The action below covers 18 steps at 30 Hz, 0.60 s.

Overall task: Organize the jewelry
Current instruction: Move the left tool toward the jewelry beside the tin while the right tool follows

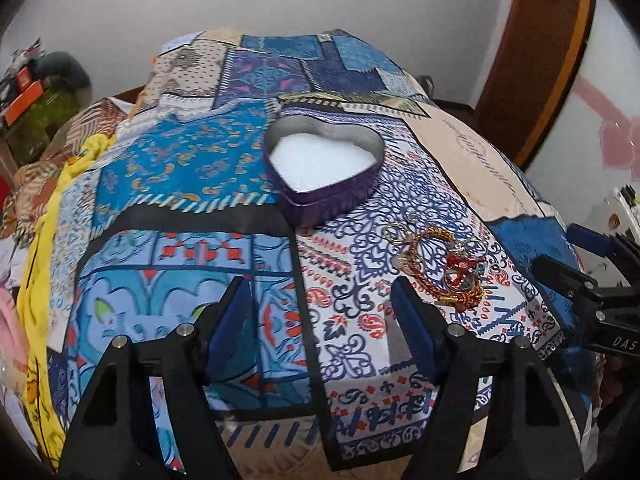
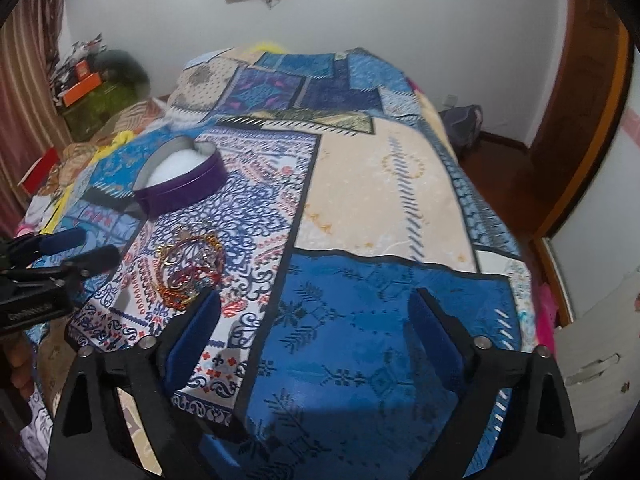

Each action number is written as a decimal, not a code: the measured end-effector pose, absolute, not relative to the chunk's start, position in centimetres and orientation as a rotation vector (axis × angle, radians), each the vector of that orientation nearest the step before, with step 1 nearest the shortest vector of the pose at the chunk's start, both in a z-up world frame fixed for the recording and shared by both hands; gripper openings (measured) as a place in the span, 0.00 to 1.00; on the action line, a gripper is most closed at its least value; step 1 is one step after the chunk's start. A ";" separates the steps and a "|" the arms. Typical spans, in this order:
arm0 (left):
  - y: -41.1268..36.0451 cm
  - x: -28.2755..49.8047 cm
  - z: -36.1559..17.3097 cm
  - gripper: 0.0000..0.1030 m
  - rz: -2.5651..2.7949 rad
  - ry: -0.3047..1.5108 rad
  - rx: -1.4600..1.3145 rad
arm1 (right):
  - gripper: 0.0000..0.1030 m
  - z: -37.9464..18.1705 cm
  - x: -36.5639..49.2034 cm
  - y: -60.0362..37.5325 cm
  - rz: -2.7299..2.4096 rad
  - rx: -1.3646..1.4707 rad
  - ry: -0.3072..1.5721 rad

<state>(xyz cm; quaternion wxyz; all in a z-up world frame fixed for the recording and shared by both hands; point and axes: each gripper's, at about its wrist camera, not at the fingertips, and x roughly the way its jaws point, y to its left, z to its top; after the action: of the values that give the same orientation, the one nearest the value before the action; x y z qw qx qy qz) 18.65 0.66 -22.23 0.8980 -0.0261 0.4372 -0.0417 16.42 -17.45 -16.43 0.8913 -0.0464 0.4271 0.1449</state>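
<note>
Currently I am holding both grippers, left [image 1: 320,320] and right [image 2: 316,332], fingers spread and gripping nothing, above the bed [image 2: 384,184]; jewelry [image 1: 444,268] is lying beside the heart-shaped tin [image 1: 324,168].

Soft, even indoor light across both views, no hard glare. Heavy fisheye bending, black vignette in every corner. Patchwork bedspread [image 1: 176,168] sharp at centre of the left wrist view, smeared toward the left edge. Slight blur over the whole right wrist view, bedspread [image 2: 372,300] hazy. Dark shadow pooled at lower centre there. White filling in heart-shaped tin [image 1: 320,160] nearly blown out.
</note>
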 end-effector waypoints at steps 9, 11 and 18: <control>-0.2 20.3 -23.3 0.54 -0.155 0.943 -0.069 | 0.65 -16.6 18.1 -15.3 0.422 -0.084 0.927; -0.3 20.4 -23.3 0.54 -0.172 0.945 -0.076 | 0.65 -16.5 18.4 -14.9 0.447 -0.077 0.935; -0.5 20.7 -23.7 0.49 -0.204 0.949 -0.090 | 0.39 -17.3 19.5 -12.6 0.535 -0.113 0.982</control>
<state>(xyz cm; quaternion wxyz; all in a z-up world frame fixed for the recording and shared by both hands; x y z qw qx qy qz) 20.71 -0.49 -23.73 0.8837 -0.0431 0.4557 -0.0978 19.54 -12.57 -17.32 0.8461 -0.0536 0.4656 0.2538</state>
